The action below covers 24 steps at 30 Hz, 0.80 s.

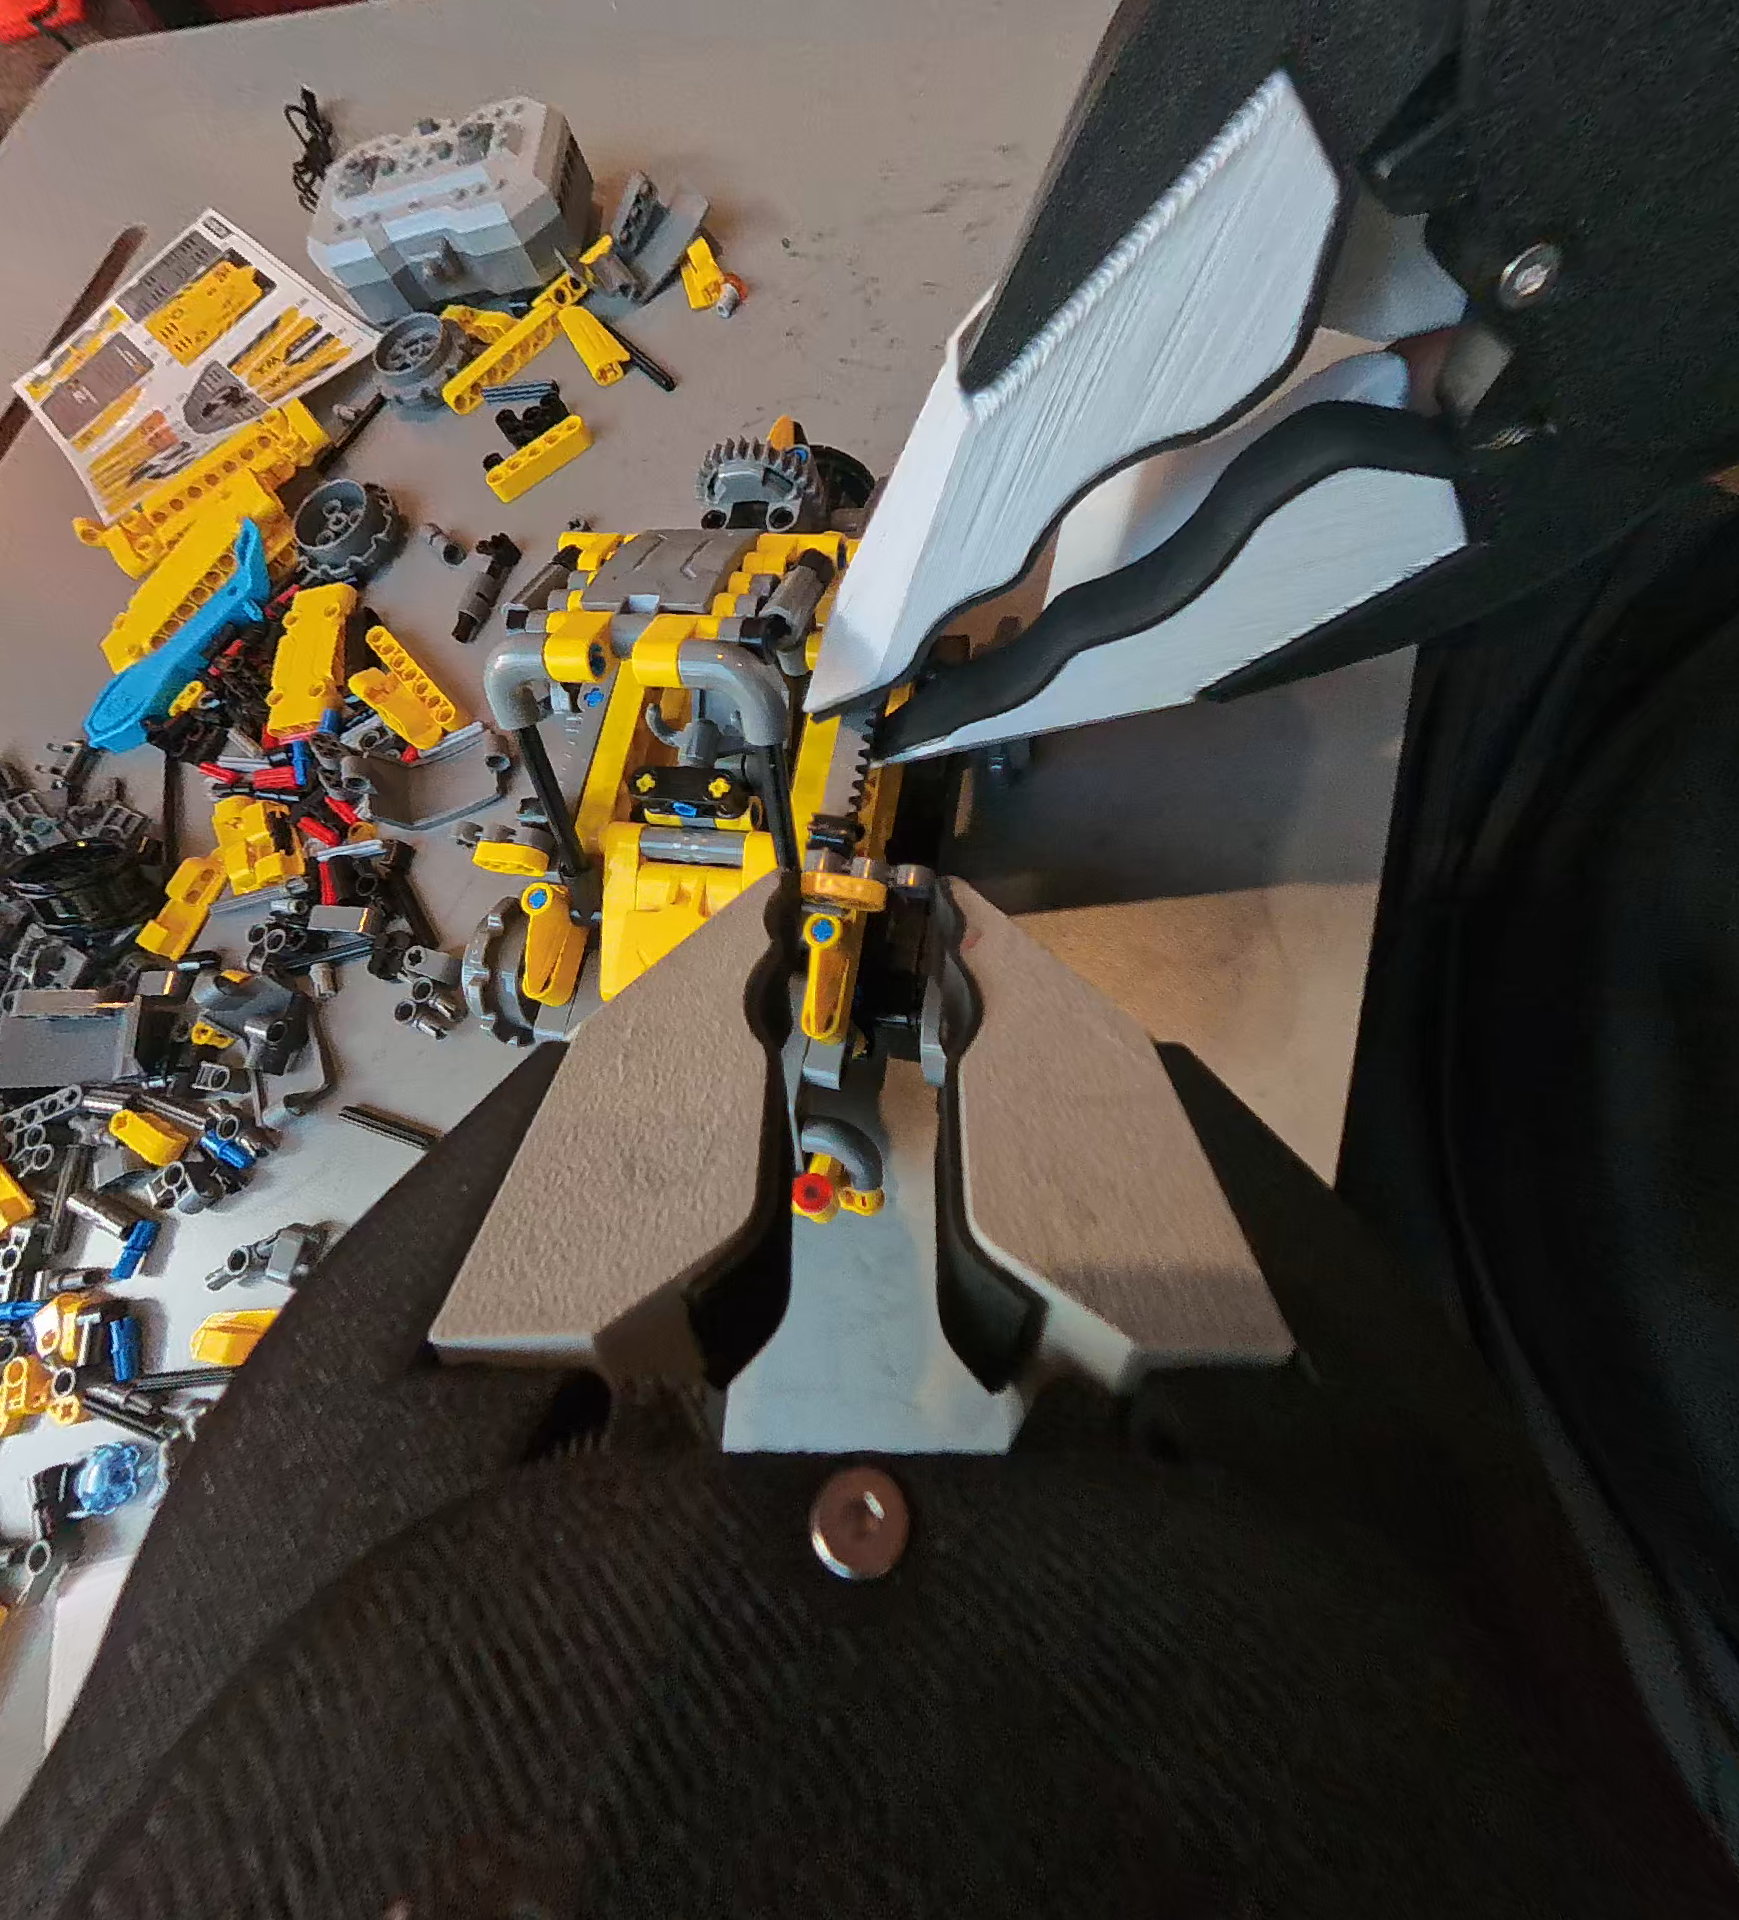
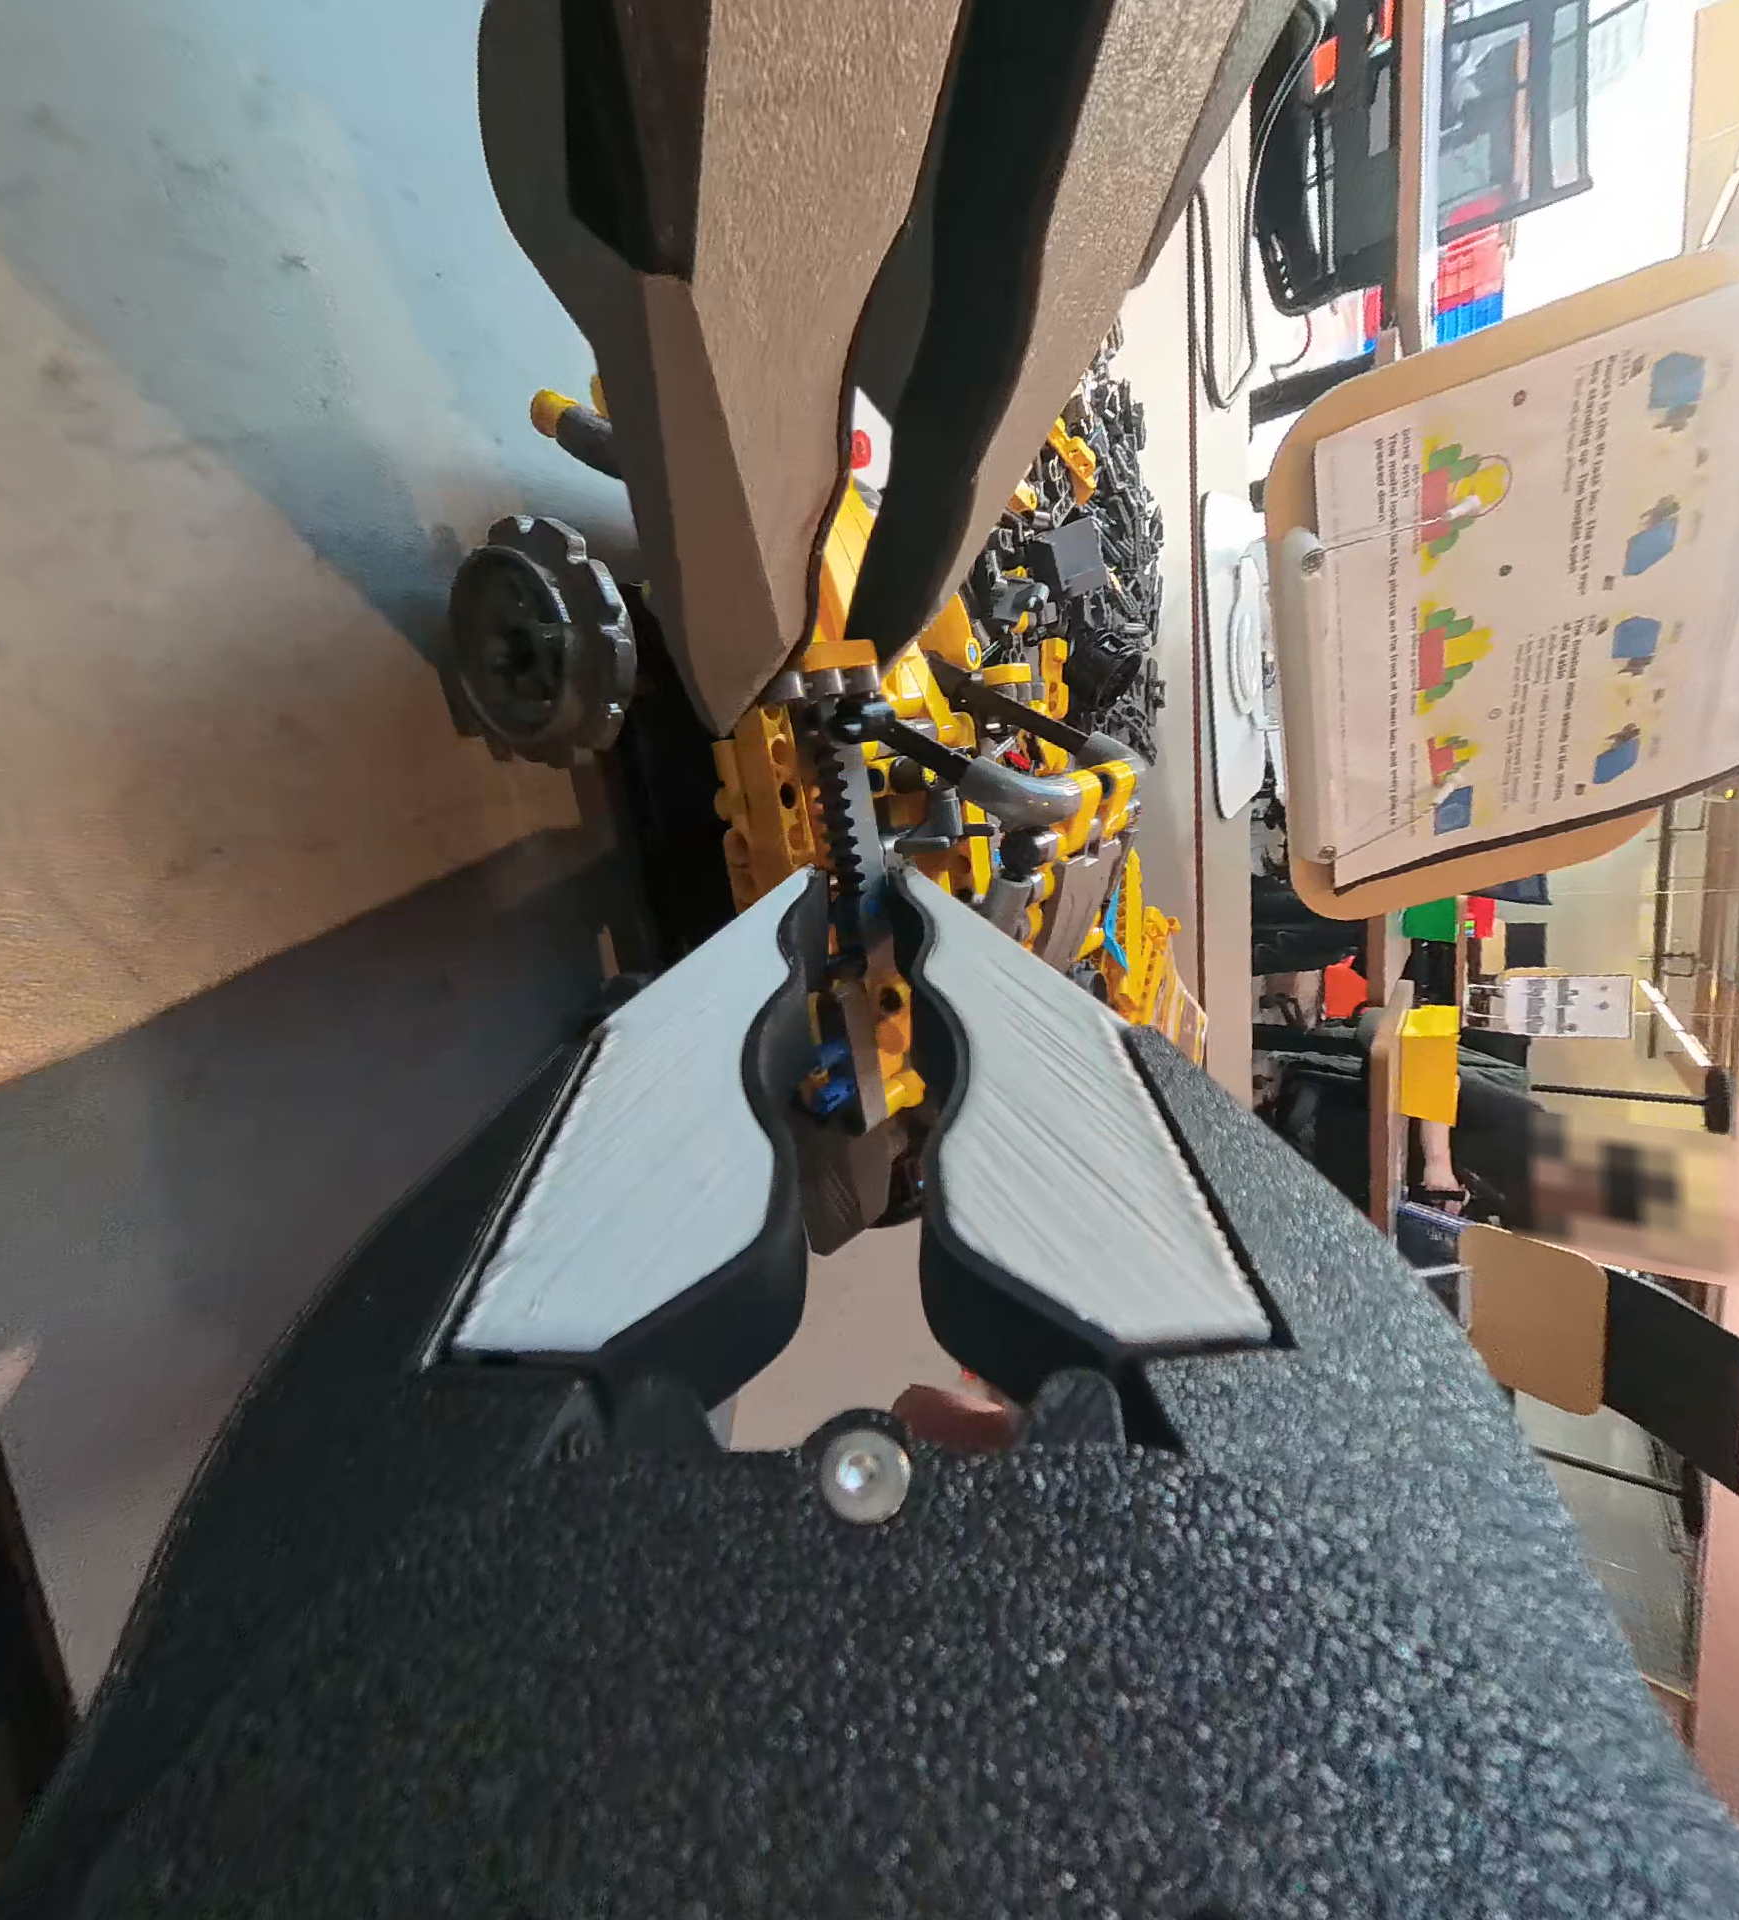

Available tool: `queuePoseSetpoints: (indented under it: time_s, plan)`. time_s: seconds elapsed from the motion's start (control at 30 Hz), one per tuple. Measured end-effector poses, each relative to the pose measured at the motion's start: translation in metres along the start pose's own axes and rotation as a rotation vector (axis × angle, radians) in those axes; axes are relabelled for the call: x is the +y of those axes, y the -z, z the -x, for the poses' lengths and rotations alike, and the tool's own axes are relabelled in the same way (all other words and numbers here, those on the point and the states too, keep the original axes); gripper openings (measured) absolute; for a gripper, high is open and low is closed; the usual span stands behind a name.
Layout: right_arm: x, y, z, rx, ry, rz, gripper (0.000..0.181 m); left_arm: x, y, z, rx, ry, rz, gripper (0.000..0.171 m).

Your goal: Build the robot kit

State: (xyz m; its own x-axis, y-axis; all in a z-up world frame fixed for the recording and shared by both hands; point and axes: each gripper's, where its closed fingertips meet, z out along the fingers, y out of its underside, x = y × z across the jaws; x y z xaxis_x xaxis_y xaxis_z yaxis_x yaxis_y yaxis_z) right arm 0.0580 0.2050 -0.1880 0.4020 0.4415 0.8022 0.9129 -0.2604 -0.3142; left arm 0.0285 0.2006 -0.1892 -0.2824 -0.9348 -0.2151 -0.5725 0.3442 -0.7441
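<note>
A yellow and grey brick-built vehicle model [image 1: 678, 748] stands on the grey table [image 1: 844, 135]. My left gripper [image 1: 860, 894], with grey fingers, is shut on the model's near right side, around a yellow and grey beam. My right gripper [image 1: 844, 727], with white fingers, comes in from the upper right and is shut on the model's toothed grey rack [image 1: 860, 743]. In the right wrist view my right gripper [image 2: 860, 883] clamps the rack [image 2: 849, 821] and the yellow model [image 2: 948, 790]; the left gripper [image 2: 823, 665] comes down from above onto the same model.
Several loose yellow, black, grey and blue parts [image 1: 169, 935] lie over the table's left. A printed sheet [image 1: 179, 364] and a grey block unit [image 1: 449, 218] lie at the back. A board with a printed page [image 2: 1530, 603] stands to the right. Less than 4 cm separates the two grippers' tips. The grey block unit [image 1: 449, 218] is about equally far from each gripper, around 30 centimeters.
</note>
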Motion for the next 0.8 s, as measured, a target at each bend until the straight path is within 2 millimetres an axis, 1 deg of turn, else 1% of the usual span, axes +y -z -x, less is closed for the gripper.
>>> queuePoseSetpoints:
  time_s: [0.2, 0.3, 0.33, 0.4, 0.5, 0.53, 0.63, 0.73, 0.77, 0.8]
  plan:
    - [-0.003, -0.002, -0.002, 0.048, 0.049, -0.009, 0.011, 0.002, 0.002, 0.002, -0.016, -0.001, -0.018, 0.022]
    - [-0.001, -0.002, -0.001, 0.035, 0.019, -0.014, 0.011, 0.007, 0.003, 0.004, -0.017, 0.009, -0.020, 0.022]
    - [0.000, -0.001, -0.001, 0.024, 0.007, -0.012, 0.011, 0.009, 0.004, 0.004, -0.014, 0.010, -0.028, 0.024]
    - [0.001, -0.001, 0.000, 0.005, 0.008, -0.003, 0.011, 0.011, 0.005, 0.001, 0.010, 0.022, -0.052, 0.038]
    - [0.002, -0.001, 0.000, -0.042, 0.003, 0.024, 0.010, 0.015, 0.004, 0.006, -0.007, 0.028, -0.060, 0.046]
    - [0.002, -0.001, 0.000, -0.063, -0.013, 0.023, 0.010, 0.013, 0.002, 0.006, -0.011, 0.018, -0.069, 0.045]
    - [0.003, -0.002, 0.001, -0.133, -0.072, -0.005, 0.010, 0.001, -0.002, 0.003, -0.012, -0.026, -0.120, 0.039]
    - [0.008, -0.003, -0.002, -0.175, -0.117, -0.024, 0.010, -0.013, -0.003, 0.001, -0.007, -0.053, -0.150, 0.036]
    - [0.010, -0.003, -0.002, -0.180, -0.123, -0.028, 0.010, -0.015, -0.003, 0.003, -0.020, -0.068, -0.145, 0.033]
    - [0.011, -0.003, -0.003, -0.181, -0.122, -0.031, 0.010, -0.016, -0.004, 0.005, -0.031, -0.086, -0.141, 0.026]
